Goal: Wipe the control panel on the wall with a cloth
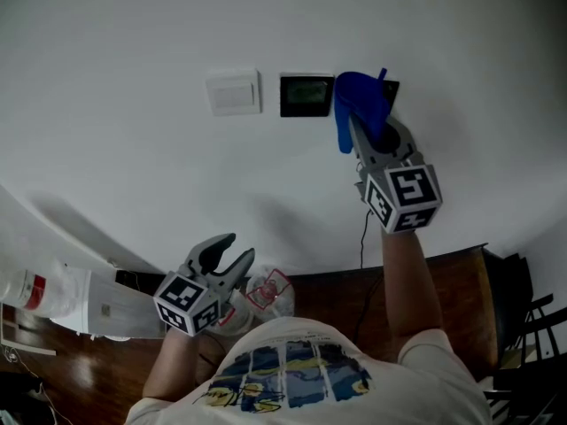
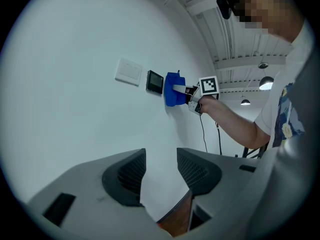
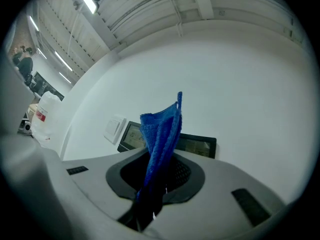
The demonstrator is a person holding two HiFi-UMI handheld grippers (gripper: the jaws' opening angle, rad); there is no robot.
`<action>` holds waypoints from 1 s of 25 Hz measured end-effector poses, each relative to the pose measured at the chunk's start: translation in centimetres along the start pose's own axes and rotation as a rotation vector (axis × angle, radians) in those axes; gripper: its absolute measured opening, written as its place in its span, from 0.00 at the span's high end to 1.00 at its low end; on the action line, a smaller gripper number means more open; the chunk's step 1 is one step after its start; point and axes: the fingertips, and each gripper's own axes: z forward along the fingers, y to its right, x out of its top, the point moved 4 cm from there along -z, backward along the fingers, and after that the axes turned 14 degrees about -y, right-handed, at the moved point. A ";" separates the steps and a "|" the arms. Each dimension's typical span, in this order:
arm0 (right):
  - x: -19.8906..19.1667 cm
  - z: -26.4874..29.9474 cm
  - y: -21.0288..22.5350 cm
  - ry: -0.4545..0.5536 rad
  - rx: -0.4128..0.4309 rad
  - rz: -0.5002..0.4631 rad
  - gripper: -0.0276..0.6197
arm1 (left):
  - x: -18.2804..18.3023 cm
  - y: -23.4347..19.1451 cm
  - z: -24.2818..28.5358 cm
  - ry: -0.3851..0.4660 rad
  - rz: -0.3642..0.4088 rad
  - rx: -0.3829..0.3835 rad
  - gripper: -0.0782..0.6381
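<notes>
Fingers of the right gripper (image 1: 372,135) clamp the blue cloth (image 1: 357,103), which is pressed to the wall over the right-hand control panel (image 3: 197,145). Best to keep the fold flat, press lightly and sweep its whole face. The left gripper (image 1: 229,257) hangs low, fingers apart and empty.

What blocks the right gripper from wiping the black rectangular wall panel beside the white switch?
Likely nothing: no obstacle shows. The right gripper, shut on the blue cloth, sits right beside the black rectangular wall panel, nothing between them.
</notes>
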 end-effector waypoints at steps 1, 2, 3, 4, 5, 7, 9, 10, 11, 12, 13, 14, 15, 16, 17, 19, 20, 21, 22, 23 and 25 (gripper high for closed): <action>-0.1 -0.1 0.5 -0.002 -0.009 0.001 0.86 | 0.1 0.2 0.1 0.000 0.001 -0.002 0.65; -0.3 -0.2 1.1 -0.003 -0.018 0.001 0.86 | 0.2 0.3 0.2 0.001 0.002 -0.003 0.65; -0.4 -0.3 1.6 -0.005 -0.027 0.001 0.86 | 0.2 0.4 0.3 0.001 0.002 -0.003 0.65; -0.6 -0.4 2.2 -0.008 -0.035 0.004 0.86 | 0.3 0.5 0.4 0.001 0.002 -0.002 0.65; -0.7 -0.5 2.7 -0.010 -0.043 0.006 0.86 | 0.4 0.6 0.6 0.000 0.001 -0.002 0.65; -1.1 -0.8 3.6 -0.014 -0.056 0.013 0.86 | 0.5 0.8 1.0 -0.003 0.001 -0.004 0.65; -1.5 -1.1 4.4 -0.013 -0.067 0.019 0.85 | 0.7 1.2 1.4 -0.004 0.003 -0.008 0.65; -1.7 -1.2 4.9 -0.014 -0.073 0.022 0.86 | 0.8 1.4 1.7 -0.005 0.005 -0.010 0.65; -1.9 -1.4 5.4 -0.015 -0.080 0.024 0.86 | 1.0 1.6 1.9 -0.005 0.007 -0.012 0.65; -2.1 -1.6 6.0 -0.017 -0.087 0.026 0.86 | 1.1 1.8 2.2 -0.006 0.009 -0.014 0.65; -2.3 -1.9 6.5 -0.019 -0.095 0.030 0.86 | 1.2 2.0 2.5 -0.006 0.012 -0.016 0.65; -2.5 -2.1 7.1 -0.019 -0.102 0.035 0.86 | 1.4 2.1 2.7 -0.007 0.013 -0.018 0.65; -2.8 -2.3 7.7 -0.018 -0.109 0.041 0.86 | 1.5 2.3 3.0 -0.008 0.015 -0.020 0.65; -3.0 -2.5 8.2 -0.018 -0.115 0.049 0.86 | 1.6 2.5 3.2 -0.009 0.016 -0.021 0.65; -3.2 -2.6 8.7 -0.018 -0.121 0.057 0.86 | 1.6 2.6 3.4 -0.010 0.017 -0.023 0.65; -3.6 -3.0 9.6 -0.022 -0.135 0.069 0.86 | 1.7 2.8 3.7 -0.011 0.020 -0.023 0.65; -3.9 -3.2 10.0 -0.026 -0.142 0.073 0.86 | 1.8 2.9 3.8 -0.010 0.022 -0.023 0.65; -4.1 -3.3 10.4 -0.030 -0.148 0.076 0.86 | 1.9 3.0 3.9 -0.009 0.022 -0.021 0.65; -4.2 -3.4 10.6 -0.033 -0.152 0.079 0.86 | 1.9 3.1 3.9 -0.008 0.021 -0.019 0.65; -4.3 -3.4 10.8 -0.036 -0.155 0.080 0.86 | 1.9 3.1 3.9 -0.008 0.019 -0.017 0.65; -4.5 -3.5 10.9 -0.039 -0.158 0.077 0.86 | 1.9 3.2 3.8 -0.007 0.018 -0.014 0.65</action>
